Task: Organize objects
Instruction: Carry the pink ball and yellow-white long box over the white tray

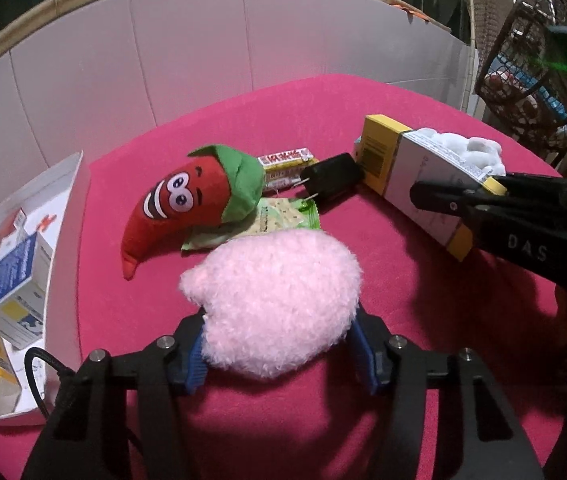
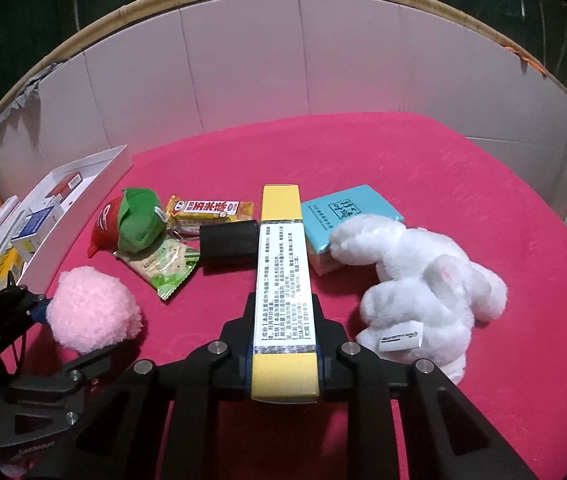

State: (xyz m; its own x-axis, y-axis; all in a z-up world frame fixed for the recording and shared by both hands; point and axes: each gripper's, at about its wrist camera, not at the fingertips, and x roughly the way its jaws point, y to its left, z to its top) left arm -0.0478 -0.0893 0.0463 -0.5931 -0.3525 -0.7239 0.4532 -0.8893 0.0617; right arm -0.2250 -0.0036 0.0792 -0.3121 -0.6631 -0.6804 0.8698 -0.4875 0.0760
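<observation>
A fluffy pink plush (image 1: 279, 300) lies on the red cloth, and my left gripper (image 1: 279, 332) is shut on it, its blue pads (image 1: 195, 364) pressing both sides. The right wrist view shows the same plush (image 2: 91, 312) with the left gripper (image 2: 39, 308) at its left side. My right gripper (image 2: 283, 304) is shut on the near end of a long yellow-and-white box (image 2: 283, 272) that points away from me. In the left wrist view, that box (image 1: 415, 184) and the right gripper (image 1: 455, 200) are at the right.
A red chili plush (image 1: 187, 204), a snack bar (image 2: 207, 212), a green packet (image 2: 163, 266) and a black charger (image 2: 227, 242) lie mid-cloth. A teal box (image 2: 347, 216) and white rabbit plush (image 2: 415, 284) sit right. A white tray (image 1: 63, 200) of small boxes stands left. White panels wall the back.
</observation>
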